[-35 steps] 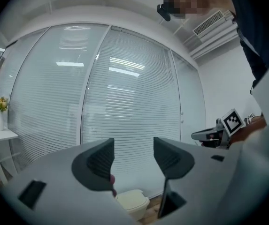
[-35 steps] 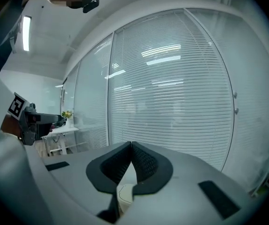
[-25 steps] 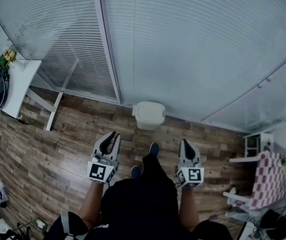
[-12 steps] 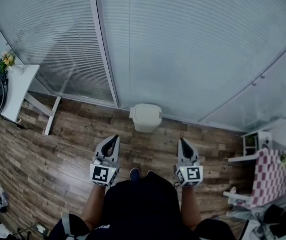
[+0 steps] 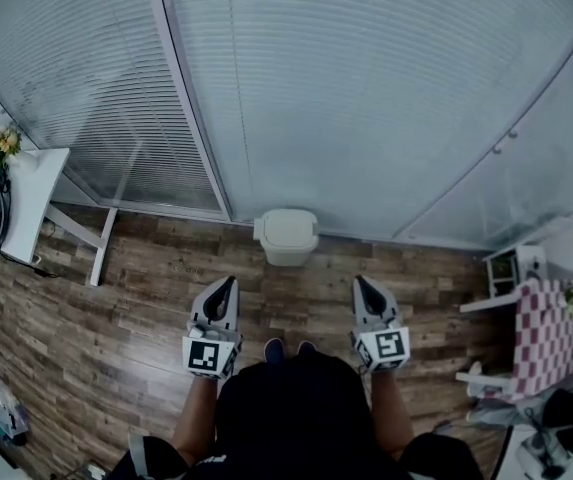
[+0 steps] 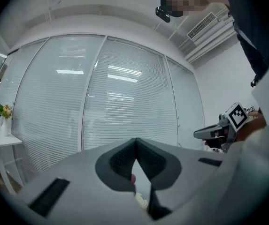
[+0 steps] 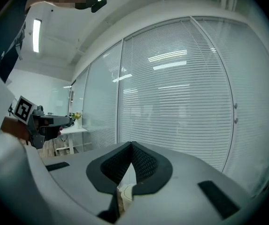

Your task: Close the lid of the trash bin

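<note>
The person is standing back from the trash bin (image 5: 287, 236), which is sitting at the upper middle of the frame on the wood floor (image 5: 116, 298), right against the glass wall (image 5: 366, 98). The left gripper (image 5: 228, 283) and the right gripper (image 5: 361, 282) are hovering side by side at lower middle, well apart from the bin. Both pairs of tongs are pinched fully together with nothing caught between them.

The lid (image 5: 287, 225) is looking flat on top of the bin from here, though it is too small to say whether it is seated all the way. If it is sitting proud, a push with those narrow closed tips could be landing off-centre, and I would expect a light bin to be sliding or knocking into the glass.

Both gripper views are pointing at the blinds, so neither is showing the bin. Its hinge and front face are hard to make out, and the person's dark clothing is covering most of the shoes (image 5: 275, 348).
</note>
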`<state>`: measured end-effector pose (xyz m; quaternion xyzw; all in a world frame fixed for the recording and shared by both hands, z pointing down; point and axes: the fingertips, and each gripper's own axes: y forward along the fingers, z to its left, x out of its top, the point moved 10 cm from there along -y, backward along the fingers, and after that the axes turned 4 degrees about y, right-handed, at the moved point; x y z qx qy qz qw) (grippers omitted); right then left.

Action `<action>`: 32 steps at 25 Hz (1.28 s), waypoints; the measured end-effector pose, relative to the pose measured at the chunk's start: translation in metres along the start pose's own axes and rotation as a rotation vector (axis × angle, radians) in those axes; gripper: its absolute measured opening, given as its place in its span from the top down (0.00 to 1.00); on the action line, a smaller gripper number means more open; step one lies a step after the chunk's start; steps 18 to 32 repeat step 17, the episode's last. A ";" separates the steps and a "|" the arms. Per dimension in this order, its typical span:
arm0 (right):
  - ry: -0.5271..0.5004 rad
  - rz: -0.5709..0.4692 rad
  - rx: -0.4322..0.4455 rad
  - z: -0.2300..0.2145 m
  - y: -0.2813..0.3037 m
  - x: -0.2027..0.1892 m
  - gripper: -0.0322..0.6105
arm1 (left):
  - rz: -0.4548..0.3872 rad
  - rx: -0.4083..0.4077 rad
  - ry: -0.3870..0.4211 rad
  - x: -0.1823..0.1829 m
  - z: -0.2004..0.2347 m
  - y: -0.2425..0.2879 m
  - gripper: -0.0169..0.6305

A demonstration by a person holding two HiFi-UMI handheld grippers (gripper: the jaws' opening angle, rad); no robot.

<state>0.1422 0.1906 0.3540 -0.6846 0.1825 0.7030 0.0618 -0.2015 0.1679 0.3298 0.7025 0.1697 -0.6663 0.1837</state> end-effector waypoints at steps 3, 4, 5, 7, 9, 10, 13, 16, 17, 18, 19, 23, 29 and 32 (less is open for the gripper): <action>-0.004 -0.003 0.001 0.003 -0.006 0.001 0.95 | 0.003 0.002 -0.007 -0.001 -0.001 -0.003 0.96; -0.011 -0.003 0.003 0.003 -0.005 0.001 0.95 | 0.006 -0.001 -0.004 -0.001 0.000 -0.004 0.96; -0.010 0.001 0.006 0.005 -0.003 0.003 0.95 | 0.007 -0.006 0.005 -0.001 0.001 -0.004 0.96; -0.001 0.012 0.015 0.009 0.000 0.006 0.95 | 0.005 -0.011 0.020 0.000 0.004 -0.004 0.96; -0.012 0.002 0.024 0.010 0.000 0.005 0.95 | 0.006 -0.002 0.010 -0.002 0.004 -0.007 0.96; -0.020 0.000 0.026 0.010 -0.002 0.004 0.95 | 0.007 0.000 0.004 -0.003 0.003 -0.009 0.96; -0.017 0.011 0.024 0.009 -0.004 0.004 0.95 | 0.035 -0.006 0.002 -0.001 0.002 -0.008 0.96; 0.006 0.044 0.021 0.005 -0.004 0.007 0.95 | 0.078 -0.020 0.016 0.002 -0.001 -0.006 0.96; 0.013 0.055 0.019 0.003 -0.004 0.007 0.95 | 0.075 -0.026 0.016 0.001 -0.003 -0.005 0.96; 0.013 0.055 0.019 0.003 -0.004 0.007 0.95 | 0.075 -0.026 0.016 0.001 -0.003 -0.005 0.96; 0.013 0.055 0.019 0.003 -0.004 0.007 0.95 | 0.075 -0.026 0.016 0.001 -0.003 -0.005 0.96; 0.013 0.055 0.019 0.003 -0.004 0.007 0.95 | 0.075 -0.026 0.016 0.001 -0.003 -0.005 0.96; 0.013 0.055 0.019 0.003 -0.004 0.007 0.95 | 0.075 -0.026 0.016 0.001 -0.003 -0.005 0.96; 0.013 0.055 0.019 0.003 -0.004 0.007 0.95 | 0.075 -0.026 0.016 0.001 -0.003 -0.005 0.96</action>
